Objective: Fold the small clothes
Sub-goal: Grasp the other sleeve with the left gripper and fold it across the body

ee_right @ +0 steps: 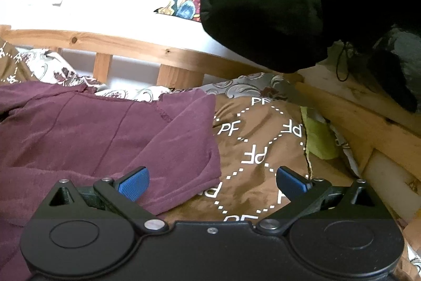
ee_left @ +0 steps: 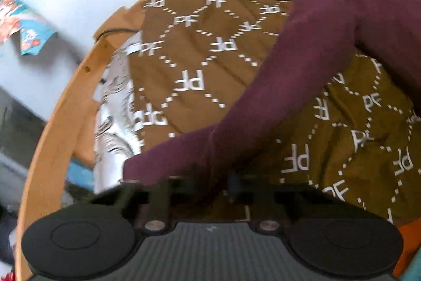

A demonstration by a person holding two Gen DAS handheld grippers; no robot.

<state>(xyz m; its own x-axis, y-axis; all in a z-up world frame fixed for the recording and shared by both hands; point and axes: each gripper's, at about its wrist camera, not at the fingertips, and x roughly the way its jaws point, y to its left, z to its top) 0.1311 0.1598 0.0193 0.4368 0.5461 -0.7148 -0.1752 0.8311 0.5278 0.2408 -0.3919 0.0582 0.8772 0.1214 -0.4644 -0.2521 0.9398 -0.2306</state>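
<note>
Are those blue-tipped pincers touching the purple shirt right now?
Cannot tell. In the right wrist view the right gripper is open; its left blue pad overlaps the maroon shirt, but neither contact nor a gap shows plainly.

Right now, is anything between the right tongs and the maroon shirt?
Nothing visible. The right tongs hang open directly over the maroon shirt, whose sleeve end lies by the left blue pad on the brown blanket.
</note>
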